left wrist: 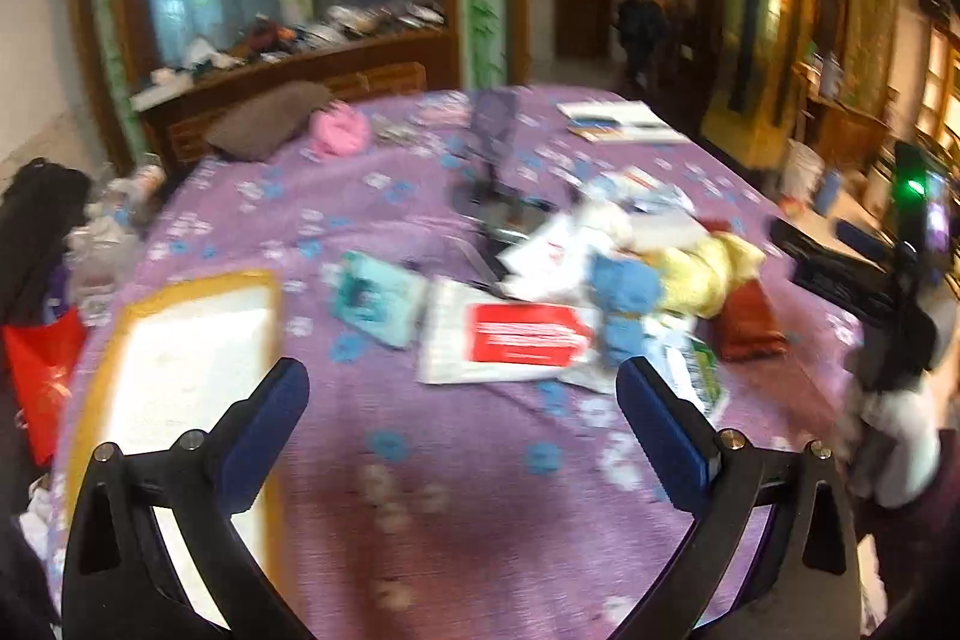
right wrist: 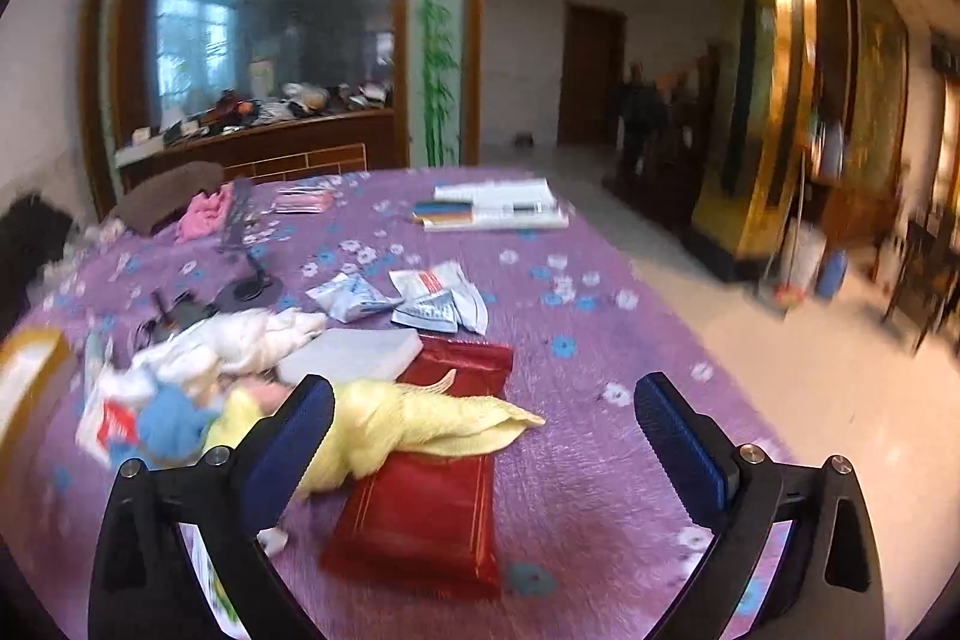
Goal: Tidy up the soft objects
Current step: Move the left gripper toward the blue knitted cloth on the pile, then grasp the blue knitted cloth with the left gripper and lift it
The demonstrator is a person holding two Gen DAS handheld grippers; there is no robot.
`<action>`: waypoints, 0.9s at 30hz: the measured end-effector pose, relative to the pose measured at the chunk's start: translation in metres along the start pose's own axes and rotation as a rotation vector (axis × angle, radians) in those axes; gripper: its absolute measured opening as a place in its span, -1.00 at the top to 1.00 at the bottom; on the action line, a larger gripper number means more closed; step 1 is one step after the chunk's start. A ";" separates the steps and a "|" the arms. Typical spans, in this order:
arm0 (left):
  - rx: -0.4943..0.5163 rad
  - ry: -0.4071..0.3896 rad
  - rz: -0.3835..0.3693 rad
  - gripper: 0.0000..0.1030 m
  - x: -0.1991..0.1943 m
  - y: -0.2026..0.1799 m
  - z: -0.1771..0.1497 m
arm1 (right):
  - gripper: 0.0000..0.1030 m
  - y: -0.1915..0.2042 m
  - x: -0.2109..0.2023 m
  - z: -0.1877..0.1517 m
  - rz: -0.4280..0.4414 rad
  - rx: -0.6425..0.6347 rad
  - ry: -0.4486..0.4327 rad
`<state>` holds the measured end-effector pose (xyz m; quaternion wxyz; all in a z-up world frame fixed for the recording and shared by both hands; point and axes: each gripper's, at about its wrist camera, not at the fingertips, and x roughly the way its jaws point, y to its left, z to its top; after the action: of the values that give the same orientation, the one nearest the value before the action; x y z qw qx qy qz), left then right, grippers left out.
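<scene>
A pile of soft things lies on the purple flowered tablecloth (left wrist: 456, 460): a yellow cloth (right wrist: 414, 427), a blue knitted piece (right wrist: 168, 427) and a white cloth (right wrist: 240, 340). The yellow cloth (left wrist: 708, 268) and blue piece (left wrist: 624, 298) also show in the left wrist view. A pink cloth (left wrist: 339, 130) lies at the far side. My left gripper (left wrist: 462, 400) is open and empty above bare tablecloth. My right gripper (right wrist: 483, 418) is open and empty, just above the yellow cloth.
A red packet (right wrist: 426, 508) lies under the yellow cloth. A white tray with a yellow rim (left wrist: 129, 316) is at the left. Paper packets (left wrist: 510, 340), a teal card (left wrist: 378, 304), a phone stand (left wrist: 489, 148) and books (right wrist: 498, 208) lie around. A brown cushion (left wrist: 264, 118) is far left.
</scene>
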<state>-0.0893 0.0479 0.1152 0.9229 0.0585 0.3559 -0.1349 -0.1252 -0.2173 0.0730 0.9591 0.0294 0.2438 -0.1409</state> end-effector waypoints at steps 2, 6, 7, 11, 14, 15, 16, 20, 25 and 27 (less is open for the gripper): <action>0.020 0.004 -0.030 -0.99 0.003 -0.012 0.003 | -0.83 -0.005 0.012 -0.006 -0.012 0.009 0.008; 0.053 0.010 -0.094 -0.98 0.016 -0.036 0.014 | -0.80 -0.015 0.019 0.005 0.026 0.042 0.024; 0.067 0.011 -0.108 -0.85 0.022 -0.042 0.017 | -0.80 -0.016 0.016 0.006 0.036 0.040 0.021; 0.103 0.053 -0.157 -0.64 0.050 -0.058 0.027 | -0.80 -0.019 0.011 0.005 0.061 0.047 0.018; 0.116 0.079 -0.188 -0.63 0.066 -0.064 0.030 | -0.81 -0.026 0.013 0.003 0.068 0.084 0.021; 0.122 0.091 -0.189 -0.63 0.072 -0.067 0.029 | -0.82 -0.028 0.015 0.002 0.063 0.097 0.025; 0.126 0.104 -0.188 -0.63 0.077 -0.069 0.029 | -0.82 -0.031 0.016 0.002 0.057 0.113 0.032; 0.101 0.185 -0.228 -0.28 0.098 -0.070 0.026 | -0.83 -0.035 0.016 0.001 0.048 0.148 0.040; 0.077 0.222 -0.252 0.50 0.103 -0.068 0.018 | -0.86 -0.029 0.015 0.002 0.036 0.116 0.047; 0.058 0.212 -0.243 0.50 0.095 -0.063 0.015 | -0.86 -0.026 0.016 0.003 0.040 0.106 0.052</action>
<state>-0.0305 -0.0350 0.0612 0.8549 0.0554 0.4519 -0.2488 -0.1176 -0.2467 0.0677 0.9522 0.0884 0.2601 -0.1337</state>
